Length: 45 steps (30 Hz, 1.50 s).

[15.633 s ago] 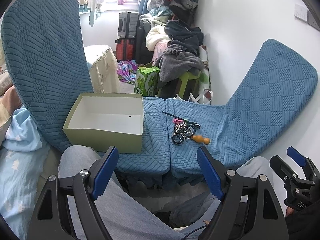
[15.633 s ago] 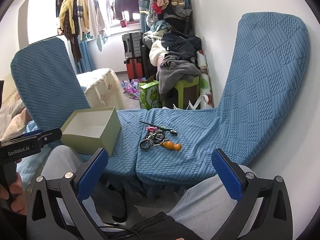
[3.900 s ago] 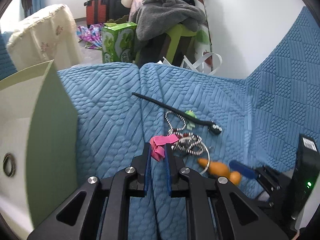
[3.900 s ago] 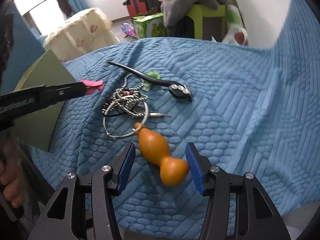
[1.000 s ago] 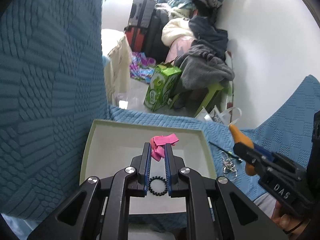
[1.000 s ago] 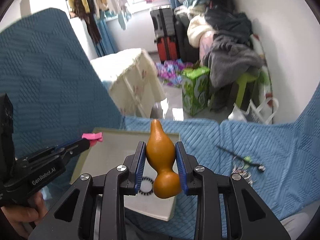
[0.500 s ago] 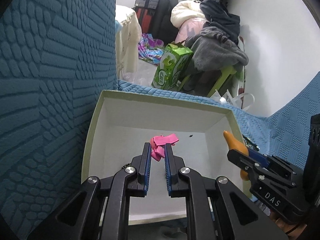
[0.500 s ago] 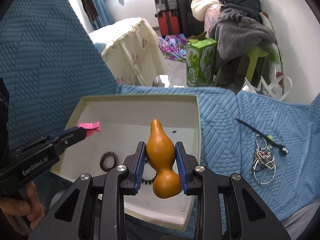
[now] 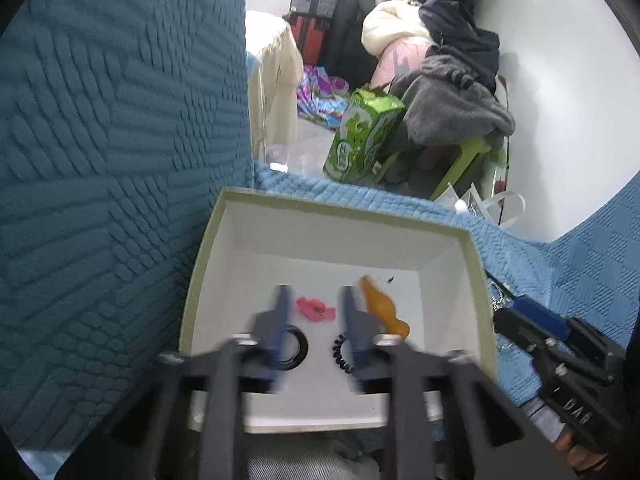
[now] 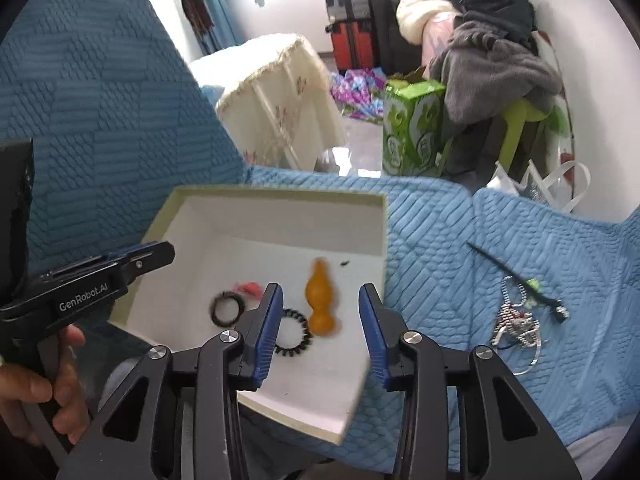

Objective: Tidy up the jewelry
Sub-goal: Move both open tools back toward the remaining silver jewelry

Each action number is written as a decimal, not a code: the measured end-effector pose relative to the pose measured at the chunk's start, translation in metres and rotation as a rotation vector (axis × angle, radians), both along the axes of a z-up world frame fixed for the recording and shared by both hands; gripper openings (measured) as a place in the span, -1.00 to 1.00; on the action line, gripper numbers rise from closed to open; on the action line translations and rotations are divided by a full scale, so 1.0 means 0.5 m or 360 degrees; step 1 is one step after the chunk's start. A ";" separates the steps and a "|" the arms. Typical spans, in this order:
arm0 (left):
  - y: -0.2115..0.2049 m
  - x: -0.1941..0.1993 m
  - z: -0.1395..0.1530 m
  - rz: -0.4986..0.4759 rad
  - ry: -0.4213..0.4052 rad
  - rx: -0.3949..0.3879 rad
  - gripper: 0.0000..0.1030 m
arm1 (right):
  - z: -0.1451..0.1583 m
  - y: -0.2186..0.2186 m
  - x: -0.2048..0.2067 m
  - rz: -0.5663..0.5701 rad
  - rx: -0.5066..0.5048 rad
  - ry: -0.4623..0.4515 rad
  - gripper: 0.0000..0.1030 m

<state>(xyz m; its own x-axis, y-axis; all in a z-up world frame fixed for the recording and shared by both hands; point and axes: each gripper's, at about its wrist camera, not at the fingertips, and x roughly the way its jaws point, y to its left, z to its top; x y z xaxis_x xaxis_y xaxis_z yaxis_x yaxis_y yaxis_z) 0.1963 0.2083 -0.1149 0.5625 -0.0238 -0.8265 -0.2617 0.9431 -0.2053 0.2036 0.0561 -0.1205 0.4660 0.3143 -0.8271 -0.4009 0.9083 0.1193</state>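
Observation:
A pale green box [image 9: 208, 252] with a white inside [image 10: 384, 216] sits on the blue quilted cover. In it lie an orange gourd charm [image 9: 382, 306] [image 10: 320, 300], a pink ribbon piece [image 9: 315, 308] [image 10: 250, 288], a black ring [image 10: 227, 307] and a black spiral hair tie [image 10: 294, 332] [image 9: 341, 354]. My left gripper [image 9: 314, 312] is open above the box, blurred. My right gripper [image 10: 320, 320] is open and empty over the box's near side. A tangle of silver chains and rings [image 10: 516, 324] and a black hair stick [image 10: 516, 276] lie on the cover to the right.
Blue quilted cushions [image 9: 100, 160] rise at the left and right. Beyond the cover stand a green carton [image 10: 412, 128], a green stool with piled clothes [image 10: 496, 64], suitcases [image 10: 352, 36] and a cloth-covered table [image 10: 280, 96].
Both grippers have opened. The pink ribbon and the orange gourd have dropped from them and now lie in the box.

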 end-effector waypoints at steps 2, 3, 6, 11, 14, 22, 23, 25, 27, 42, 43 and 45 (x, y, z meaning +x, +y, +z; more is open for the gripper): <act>-0.011 -0.008 0.032 0.0024 -0.0069 0.0040 0.15 | 0.030 -0.015 -0.001 -0.0007 0.0022 -0.0042 -0.28; -0.018 -0.011 0.050 0.0027 -0.0104 0.0041 0.15 | 0.053 -0.024 -0.005 -0.0008 0.0031 -0.0075 -0.28; -0.040 -0.017 0.099 0.0003 -0.0173 0.0053 0.15 | 0.104 -0.045 -0.016 -0.0012 0.0064 -0.0153 -0.28; -0.085 -0.034 0.184 -0.0041 -0.0306 0.0068 0.15 | 0.174 -0.079 -0.044 -0.0002 0.0113 -0.0262 -0.28; -0.120 -0.043 0.229 -0.0070 -0.0366 0.0080 0.15 | 0.212 -0.111 -0.066 -0.0019 0.0156 -0.0327 -0.28; -0.231 -0.074 0.281 -0.0170 -0.0475 0.0047 0.15 | 0.260 -0.209 -0.116 -0.0073 0.0203 -0.0434 -0.28; -0.246 -0.079 0.282 -0.0194 -0.0486 0.0049 0.15 | 0.259 -0.224 -0.123 -0.0083 0.0202 -0.0441 -0.28; -0.277 -0.086 0.279 -0.0224 -0.0492 0.0064 0.15 | 0.256 -0.252 -0.132 -0.0107 0.0197 -0.0446 -0.28; -0.302 -0.096 0.274 -0.0253 -0.0504 0.0046 0.15 | 0.251 -0.278 -0.139 -0.0132 0.0201 -0.0447 -0.28; -0.441 -0.110 0.170 -0.0434 -0.0466 -0.0032 0.11 | 0.145 -0.439 -0.186 -0.0273 0.0167 -0.0428 -0.28; -0.448 -0.110 0.161 -0.0445 -0.0469 -0.0038 0.11 | 0.133 -0.446 -0.187 -0.0283 0.0174 -0.0411 -0.28; -0.463 -0.108 0.145 -0.0473 -0.0473 -0.0041 0.11 | 0.108 -0.459 -0.190 -0.0293 0.0187 -0.0393 -0.28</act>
